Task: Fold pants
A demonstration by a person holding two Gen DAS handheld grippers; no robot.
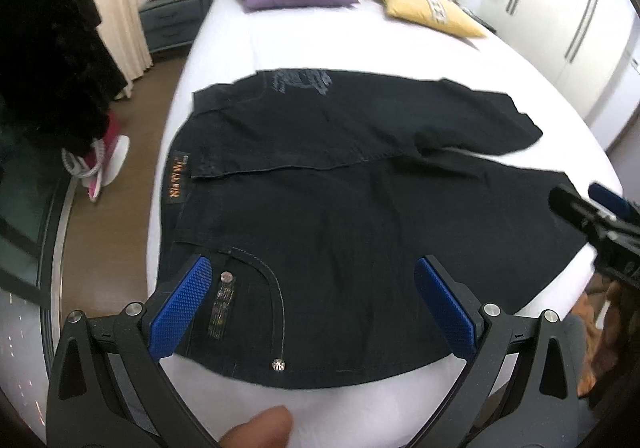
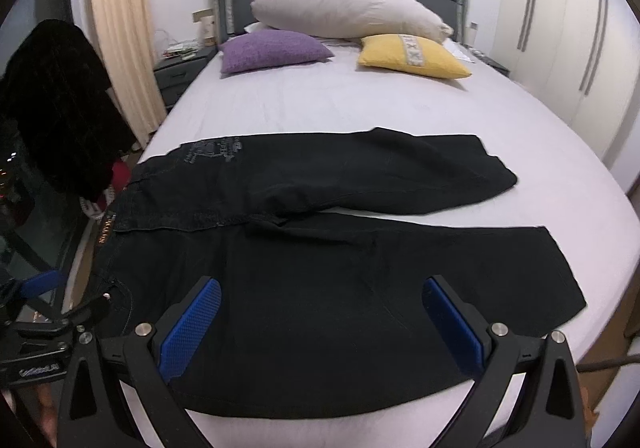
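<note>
Black pants (image 1: 320, 208) (image 2: 320, 280) lie flat across the foot of a white bed (image 1: 304, 36) (image 2: 340, 100), waistband at the left, both legs spread to the right. My left gripper (image 1: 314, 300) hovers open above the near hip pocket and its metal rivets, holding nothing. My right gripper (image 2: 322, 322) hovers open over the near leg, also holding nothing. The right gripper (image 1: 588, 216) shows at the right edge of the left wrist view, and the left gripper (image 2: 52, 304) shows at the left edge of the right wrist view. A fingertip (image 1: 260, 428) shows at the bottom.
A purple cushion (image 2: 272, 50), a yellow cushion (image 2: 412, 56) and a large white pillow (image 2: 348, 4) lie by the headboard. A dark garment (image 2: 60, 100) hangs at the left beside a curtain. A nightstand (image 2: 180, 76) stands at the far left, wardrobe doors (image 2: 580, 40) at the right.
</note>
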